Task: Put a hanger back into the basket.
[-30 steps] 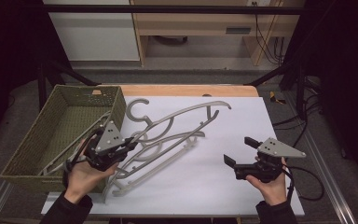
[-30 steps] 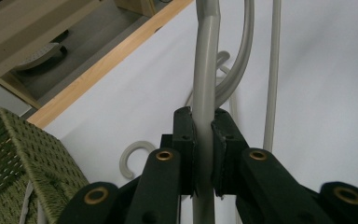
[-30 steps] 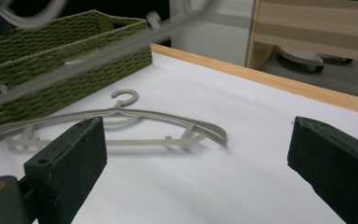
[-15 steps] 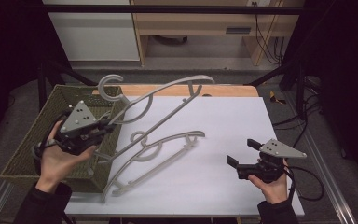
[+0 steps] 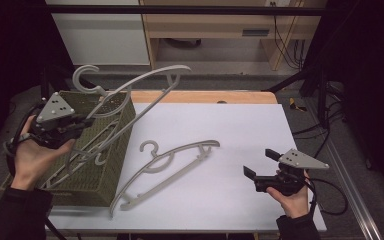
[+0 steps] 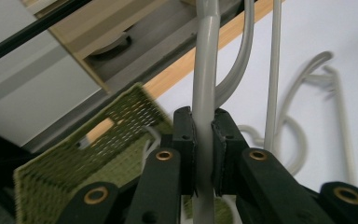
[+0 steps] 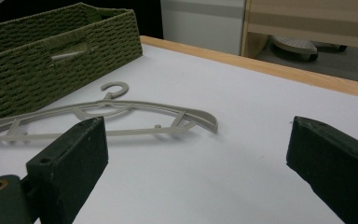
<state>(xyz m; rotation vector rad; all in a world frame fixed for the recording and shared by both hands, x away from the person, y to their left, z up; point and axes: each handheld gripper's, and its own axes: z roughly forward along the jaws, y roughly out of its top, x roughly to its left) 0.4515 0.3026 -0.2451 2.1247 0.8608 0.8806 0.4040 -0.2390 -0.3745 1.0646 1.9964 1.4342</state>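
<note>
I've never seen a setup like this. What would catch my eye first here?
Probably the pale grey plastic hanger held up in the air above the green woven basket at the table's left, pinched by the left gripper. A second grey hanger lies flat on the white tabletop. At the right, the right gripper waits with its jaws wide open.

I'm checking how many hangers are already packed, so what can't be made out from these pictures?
- High view: the basket floor and the hangers inside, hidden by the left gripper, its hand and the held hanger.
- Left gripper view: the held hanger's hook, cut off by the top edge.
- Left gripper view: the hanger on the table, blurred.
</note>
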